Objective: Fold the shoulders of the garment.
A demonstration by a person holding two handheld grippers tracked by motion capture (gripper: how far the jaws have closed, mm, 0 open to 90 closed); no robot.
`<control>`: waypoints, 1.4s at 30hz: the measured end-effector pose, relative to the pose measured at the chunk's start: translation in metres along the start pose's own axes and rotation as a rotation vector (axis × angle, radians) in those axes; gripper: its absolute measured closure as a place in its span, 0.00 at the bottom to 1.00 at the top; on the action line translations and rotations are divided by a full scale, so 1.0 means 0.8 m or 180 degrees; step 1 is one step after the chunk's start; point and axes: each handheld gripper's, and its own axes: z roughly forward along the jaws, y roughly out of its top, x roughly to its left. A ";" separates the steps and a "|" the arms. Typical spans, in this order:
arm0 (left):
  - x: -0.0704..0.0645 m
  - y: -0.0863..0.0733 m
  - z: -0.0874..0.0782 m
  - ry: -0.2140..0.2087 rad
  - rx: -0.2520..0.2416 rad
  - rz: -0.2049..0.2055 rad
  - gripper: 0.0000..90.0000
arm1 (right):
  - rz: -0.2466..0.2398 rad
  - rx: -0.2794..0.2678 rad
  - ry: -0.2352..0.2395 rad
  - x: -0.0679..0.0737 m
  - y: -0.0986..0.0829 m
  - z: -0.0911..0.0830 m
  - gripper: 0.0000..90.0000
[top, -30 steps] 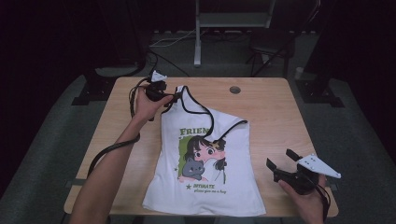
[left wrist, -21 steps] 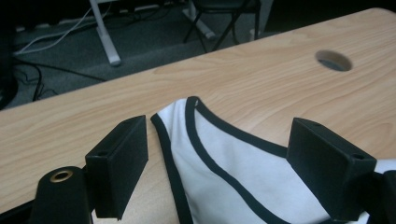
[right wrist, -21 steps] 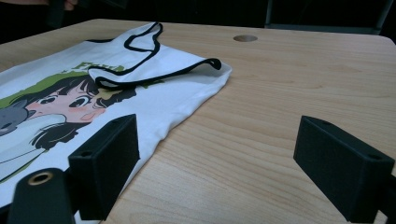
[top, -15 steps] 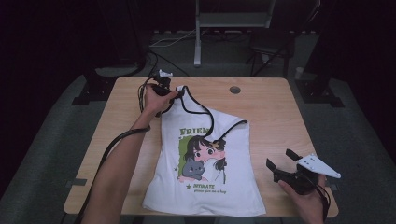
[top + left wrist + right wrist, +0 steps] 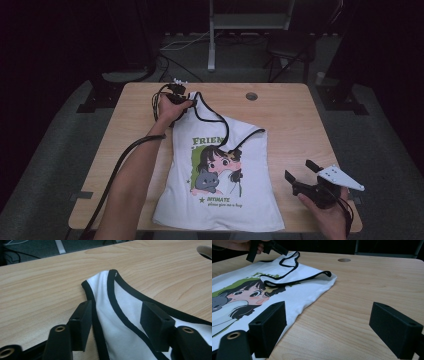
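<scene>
The white sleeveless cotton top with black binding and a printed cartoon girl [image 5: 220, 180] lies flat on the light wooden table [image 5: 295, 120], hem toward 6 o'clock and straps toward 12 o'clock. The left gripper [image 5: 176, 98] sits at the 11 o'clock corner of the garment, over the black-edged shoulder strap [image 5: 100, 282]; in the left gripper view its jaws stand apart with the strap lying between them, one pad touching the black edge, nothing clamped. The right gripper [image 5: 306, 176] hovers above bare wood at 4 o'clock of the top, jaws wide apart and empty (the right gripper view shows the fabric edge just beside the left-hand pad). Risks, as judged from this position: if the left jaws close this far from the strap tip, they may catch only the outer binding or pinch both strap layers together, so that the neckline bunches instead of spreading. A lift with the right gripper idle could drag the whole top across the table and fold the loose second strap [image 5: 240, 140], which already lies across the print. Compared with half a second earlier, the left gripper has advanced slightly toward 12 o'clock along the strap; the right gripper has not shifted.
</scene>
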 end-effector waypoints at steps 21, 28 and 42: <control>0.001 -0.011 0.009 -0.0155 -0.0040 0.0009 0.89 | -0.0014 -0.0011 0.0019 0.000 0.000 -0.001 0.15; -0.007 -0.004 -0.005 -0.0201 -0.0247 0.0087 0.93 | -0.0022 -0.0013 0.0024 0.001 0.000 -0.001 0.15; -0.021 0.012 -0.060 -0.0360 -0.0600 0.0271 0.94 | -0.0039 -0.0019 0.0021 0.001 0.000 -0.001 0.15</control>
